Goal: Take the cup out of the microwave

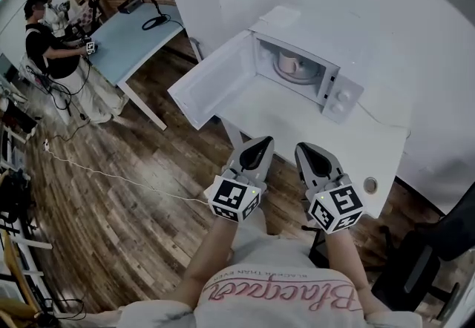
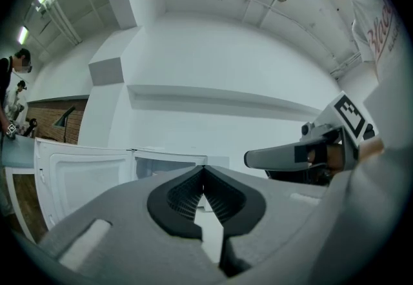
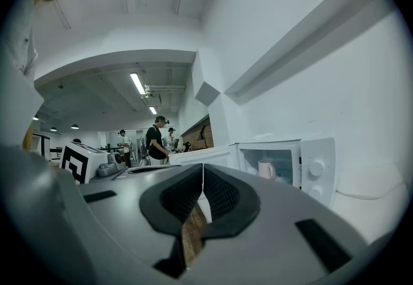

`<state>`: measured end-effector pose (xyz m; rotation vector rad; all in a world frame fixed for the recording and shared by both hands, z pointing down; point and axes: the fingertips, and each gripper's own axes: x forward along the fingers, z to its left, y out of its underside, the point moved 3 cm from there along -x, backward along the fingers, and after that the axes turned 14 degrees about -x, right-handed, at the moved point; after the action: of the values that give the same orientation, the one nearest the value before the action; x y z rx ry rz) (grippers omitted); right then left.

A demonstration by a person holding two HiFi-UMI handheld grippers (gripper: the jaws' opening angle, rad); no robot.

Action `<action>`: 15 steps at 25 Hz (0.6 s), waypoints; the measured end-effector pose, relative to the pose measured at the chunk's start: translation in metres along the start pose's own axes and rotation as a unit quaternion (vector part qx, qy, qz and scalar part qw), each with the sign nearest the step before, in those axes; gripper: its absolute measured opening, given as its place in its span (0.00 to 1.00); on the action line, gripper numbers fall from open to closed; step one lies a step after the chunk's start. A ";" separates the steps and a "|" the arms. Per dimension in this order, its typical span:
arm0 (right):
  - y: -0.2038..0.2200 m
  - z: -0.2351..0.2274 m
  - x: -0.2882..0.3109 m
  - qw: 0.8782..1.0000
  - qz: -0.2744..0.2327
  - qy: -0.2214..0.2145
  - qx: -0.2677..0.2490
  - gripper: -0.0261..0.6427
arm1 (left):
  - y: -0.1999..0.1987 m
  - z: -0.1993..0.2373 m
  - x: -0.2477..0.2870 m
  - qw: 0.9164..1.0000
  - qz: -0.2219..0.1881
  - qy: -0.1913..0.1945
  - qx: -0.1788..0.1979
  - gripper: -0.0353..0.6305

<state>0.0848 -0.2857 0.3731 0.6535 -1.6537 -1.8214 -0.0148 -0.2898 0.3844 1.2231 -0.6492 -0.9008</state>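
Observation:
A white microwave (image 1: 338,93) stands on a white table (image 1: 371,145) with its door (image 1: 211,85) swung wide open to the left. Inside, on the turntable, sits a pale pink cup (image 1: 289,63), also seen in the right gripper view as a cup (image 3: 266,169) behind the open front. Both grippers hover side by side before the table's near edge, well short of the microwave. My left gripper (image 1: 263,142) is shut and empty, its pads meeting at the tips (image 2: 204,171). My right gripper (image 1: 303,148) is shut too, with nothing between its jaws (image 3: 202,167).
A small round object (image 1: 369,185) lies at the table's near right corner. A blue-grey desk (image 1: 137,37) with a lamp stands at the back left, where a person (image 1: 52,52) is working. A black chair (image 1: 438,252) is at the right, and a cable (image 1: 111,174) crosses the wood floor.

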 end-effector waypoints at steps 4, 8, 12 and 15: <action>0.001 -0.008 0.017 1.000 0.005 0.010 0.000 0.06 | -0.005 0.016 0.015 1.000 0.008 0.013 0.005 0.06; 0.000 -0.013 0.038 1.000 0.004 0.004 0.006 0.06 | -0.010 0.033 0.030 1.000 0.014 0.019 0.004 0.06; -0.001 -0.019 0.057 1.000 0.011 0.009 -0.006 0.06 | -0.013 0.048 0.046 0.999 0.016 0.030 0.001 0.06; 0.002 -0.026 0.070 1.000 0.019 0.014 -0.008 0.06 | -0.012 0.061 0.058 0.999 0.021 0.033 -0.002 0.06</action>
<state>0.0534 -0.3533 0.3744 0.6346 -1.6201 -1.7896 -0.0386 -0.3712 0.3847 1.2266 -0.6190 -0.8234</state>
